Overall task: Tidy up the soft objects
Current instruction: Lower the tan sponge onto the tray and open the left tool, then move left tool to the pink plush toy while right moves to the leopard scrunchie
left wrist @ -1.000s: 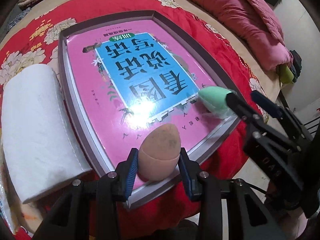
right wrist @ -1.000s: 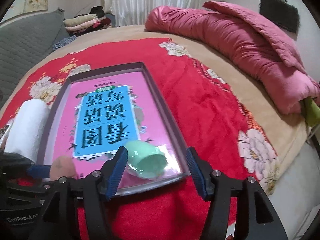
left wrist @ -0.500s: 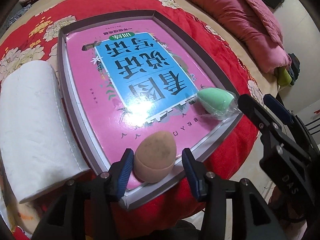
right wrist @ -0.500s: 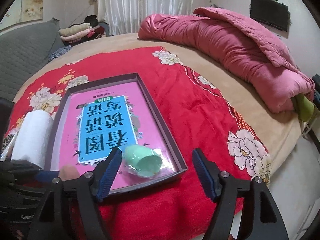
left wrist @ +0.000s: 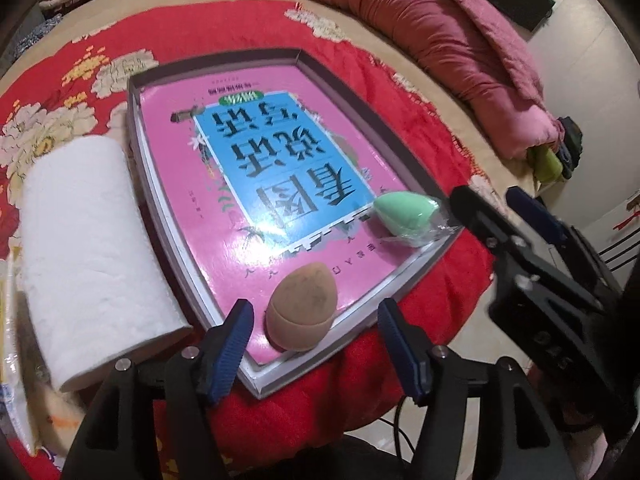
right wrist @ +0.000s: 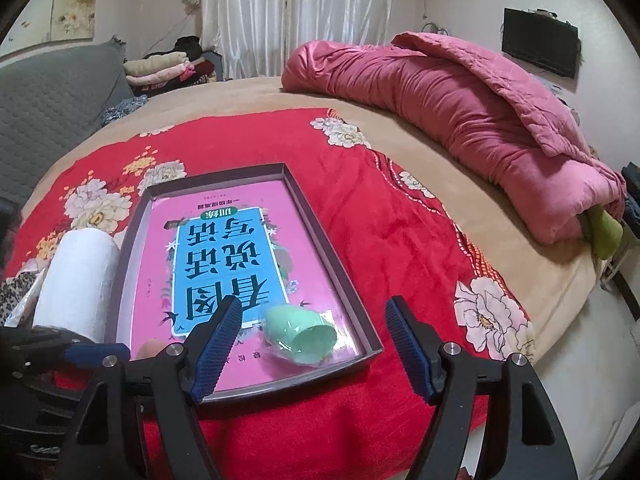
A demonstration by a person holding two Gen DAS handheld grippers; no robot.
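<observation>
A tan egg-shaped sponge (left wrist: 302, 306) stands at the near edge of a shallow grey tray (left wrist: 224, 62) lined with a pink and blue book. A mint green sponge (left wrist: 404, 216) in clear wrap lies at the tray's near right corner; it also shows in the right wrist view (right wrist: 302, 334). My left gripper (left wrist: 316, 350) is open, its fingers apart on either side of the tan sponge without touching it. My right gripper (right wrist: 312, 344) is open and empty, just short of the green sponge. The tray (right wrist: 356, 300) rests on a red flowered blanket.
A white paper towel roll (left wrist: 88, 248) lies left of the tray, also in the right wrist view (right wrist: 76, 280). A rolled pink quilt (right wrist: 460, 116) lies at the back right. The bed edge and floor are close to the right (right wrist: 580, 380).
My left gripper has opened, let go of the tan sponge and drawn back. My right gripper has opened wider and pulled back and up from the green sponge.
</observation>
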